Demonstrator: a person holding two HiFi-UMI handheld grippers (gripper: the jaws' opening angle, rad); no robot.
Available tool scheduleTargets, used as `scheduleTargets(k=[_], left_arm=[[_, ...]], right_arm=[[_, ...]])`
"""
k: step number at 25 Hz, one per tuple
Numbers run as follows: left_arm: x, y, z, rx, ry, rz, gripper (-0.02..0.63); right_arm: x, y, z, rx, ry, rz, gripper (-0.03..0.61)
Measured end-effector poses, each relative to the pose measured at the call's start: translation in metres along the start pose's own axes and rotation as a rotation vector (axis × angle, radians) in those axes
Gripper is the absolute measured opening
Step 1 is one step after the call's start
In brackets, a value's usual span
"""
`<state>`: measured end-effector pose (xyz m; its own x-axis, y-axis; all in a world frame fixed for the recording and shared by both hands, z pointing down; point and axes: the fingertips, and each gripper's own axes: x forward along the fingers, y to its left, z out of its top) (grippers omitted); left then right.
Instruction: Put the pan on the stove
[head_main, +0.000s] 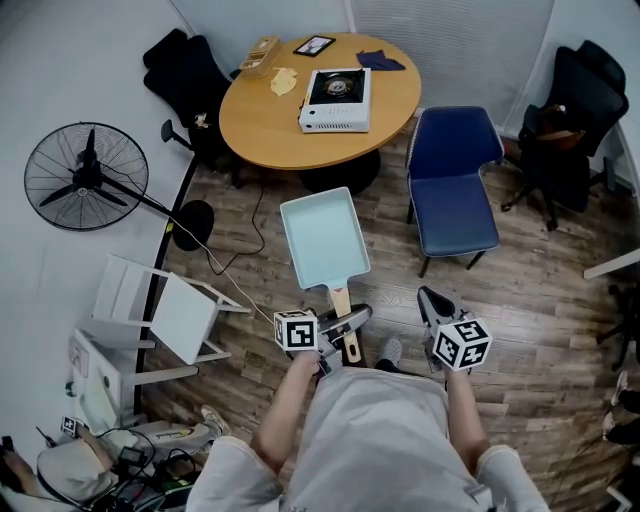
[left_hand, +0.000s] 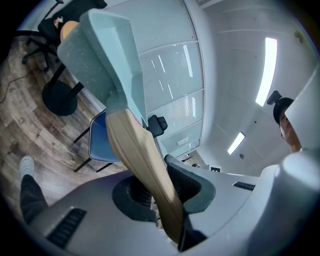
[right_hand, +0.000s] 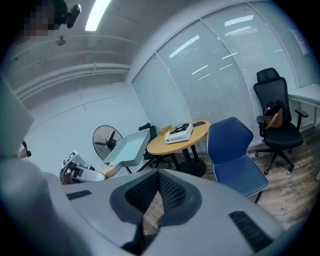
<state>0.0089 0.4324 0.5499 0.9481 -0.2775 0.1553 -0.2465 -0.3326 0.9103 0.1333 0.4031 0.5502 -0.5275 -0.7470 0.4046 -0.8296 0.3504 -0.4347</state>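
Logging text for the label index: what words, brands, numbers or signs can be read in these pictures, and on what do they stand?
No readable text in any view.
Stove: any panel markings are too small to read.
Tan box: too small and blurred to read.
Left marker cube and right marker cube: black-and-white square patterns only, no letters or numbers.

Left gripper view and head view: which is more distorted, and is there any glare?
Left gripper view: strong fisheye bend, black corners; the ceiling light glares white; the pan handle, close to the lens, looks oversized. Head view: milder bend, even light, no glare visible.
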Motion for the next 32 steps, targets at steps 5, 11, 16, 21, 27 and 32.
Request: scheduleTargets(k=[5, 11, 16, 21, 27, 32], left_arm=[[0.002, 0.006, 0.029, 0.02, 0.004, -0.006, 0.094], [0.008, 0.02, 0.082, 0.043, 0.019, -0.024, 0.094], [0.013, 0.034, 0.127, 0.048, 0.043, -0.043, 0.094], [0.019, 0.041, 0.165, 0.038, 0.091, -0.078, 0.094], [0.019, 0.052, 0.192, 0.05, 0.176, -0.117, 0.094], [0.017, 0.061, 0.217, 0.06, 0.25, -0.154, 0.094]], right_arm=[[0.03, 0.014, 0.012, -0.011, 0.017, 0.071, 0.023], [0.079, 0.044, 0.027, -0.016, 0.061, 0.193, 0.023], [0.123, 0.048, 0.053, 0.101, 0.053, 0.266, 0.023], [0.17, 0.062, 0.093, 0.511, 0.058, 0.61, 0.158], [0.233, 0.08, 0.118, 0.561, 0.17, 0.73, 0.21], [0.289, 0.098, 0.114, 0.549, 0.317, 0.8, 0.233]])
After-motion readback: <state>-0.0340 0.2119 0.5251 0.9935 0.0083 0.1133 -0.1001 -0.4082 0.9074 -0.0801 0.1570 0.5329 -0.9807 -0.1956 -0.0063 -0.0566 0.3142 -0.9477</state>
